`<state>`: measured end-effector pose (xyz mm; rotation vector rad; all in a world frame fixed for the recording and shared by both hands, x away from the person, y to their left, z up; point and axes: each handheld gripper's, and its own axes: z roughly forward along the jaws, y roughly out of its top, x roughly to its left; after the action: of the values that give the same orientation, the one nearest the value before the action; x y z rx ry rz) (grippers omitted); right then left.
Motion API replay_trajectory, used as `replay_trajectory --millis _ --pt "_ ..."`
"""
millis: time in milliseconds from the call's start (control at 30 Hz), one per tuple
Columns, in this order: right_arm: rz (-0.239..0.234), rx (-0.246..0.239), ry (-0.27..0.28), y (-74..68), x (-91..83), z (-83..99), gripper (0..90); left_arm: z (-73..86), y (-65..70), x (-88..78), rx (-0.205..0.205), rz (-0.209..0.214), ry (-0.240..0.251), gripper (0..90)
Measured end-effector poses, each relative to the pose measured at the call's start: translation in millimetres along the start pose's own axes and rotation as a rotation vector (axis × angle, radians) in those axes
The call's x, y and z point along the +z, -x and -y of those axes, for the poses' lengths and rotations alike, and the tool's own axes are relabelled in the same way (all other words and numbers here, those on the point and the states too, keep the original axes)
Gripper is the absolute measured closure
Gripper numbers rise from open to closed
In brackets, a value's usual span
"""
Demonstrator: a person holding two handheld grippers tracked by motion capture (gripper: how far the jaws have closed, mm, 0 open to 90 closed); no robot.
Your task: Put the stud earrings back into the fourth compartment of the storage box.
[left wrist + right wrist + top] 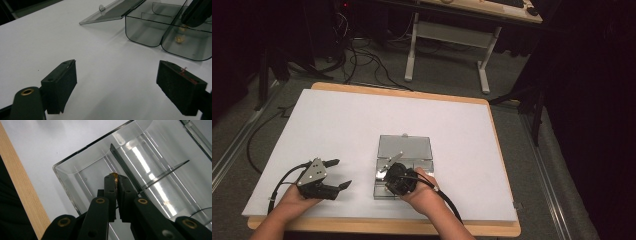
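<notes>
A clear plastic compartment box (pixel 428 170) lies mid-table with its lid (pixel 404 146) folded flat behind it. My right gripper (pixel 384 175) is tipped down into the box's near left compartment. In the right gripper view it (pixel 116 178) is shut on a small brass-coloured piece (pixel 114 175), just above the compartment floor beside a divider (pixel 125 170). My left gripper (pixel 343 173) rests on the sheet to the left of the box, open, with nothing between its pads (pixel 60 85). The left gripper view shows two small golden pieces (pixel 179 38) in the box (pixel 142 30) under the right gripper's tip (pixel 197 12).
A white sheet (pixel 362 120) covers the wooden table (pixel 387 227), whose edge (pixel 22 195) lies close to the box's near corner. Behind the table are floor cables (pixel 362 60) and a white desk frame (pixel 447 45).
</notes>
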<state>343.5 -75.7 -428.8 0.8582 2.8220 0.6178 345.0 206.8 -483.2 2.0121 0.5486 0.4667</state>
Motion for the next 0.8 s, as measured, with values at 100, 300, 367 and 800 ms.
replay_trajectory --millis 100,300,367,800 --pt "0.001 -0.001 -0.008 0.0 3.5 -0.2 87.1 0.0 0.1 0.0 0.001 0.002 0.000 17.1" --pt "-0.004 0.000 -0.024 0.0 10.1 0.3 86.9 0.0 0.2 0.0 0.002 0.002 0.000 17.1" --pt "-0.005 -0.007 -0.025 -0.7 11.4 0.1 86.5 0.0 0.2 0.0 0.002 0.002 0.000 17.2" --pt "-0.009 0.004 -0.015 -0.9 11.1 -0.1 83.3 0.0 0.3 0.0 0.004 0.003 -0.001 17.2"
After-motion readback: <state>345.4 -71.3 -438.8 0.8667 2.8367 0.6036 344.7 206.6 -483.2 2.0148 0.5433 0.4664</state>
